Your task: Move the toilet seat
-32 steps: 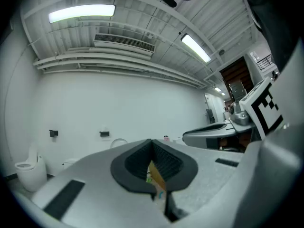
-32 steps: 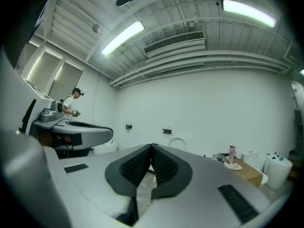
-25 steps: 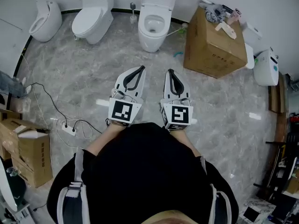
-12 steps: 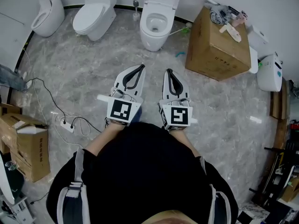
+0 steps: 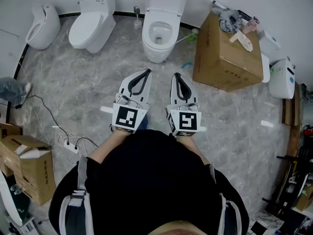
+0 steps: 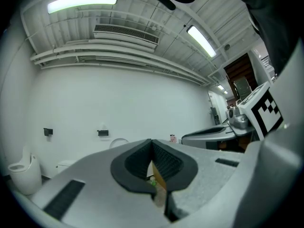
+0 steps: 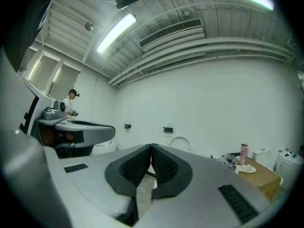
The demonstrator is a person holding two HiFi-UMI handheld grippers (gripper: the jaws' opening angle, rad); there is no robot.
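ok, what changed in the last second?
Only the head camera shifted: the open toilet and cardboard box slid slightly down in frame. Nothing grabbed or released. Left gripper and right gripper stayed shut, empty, side by side above the floor.

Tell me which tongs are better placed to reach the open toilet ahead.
Left, narrowly: the left tongs point at the open toilet and seem slightly nearer than the right tongs. Both are shut and empty.
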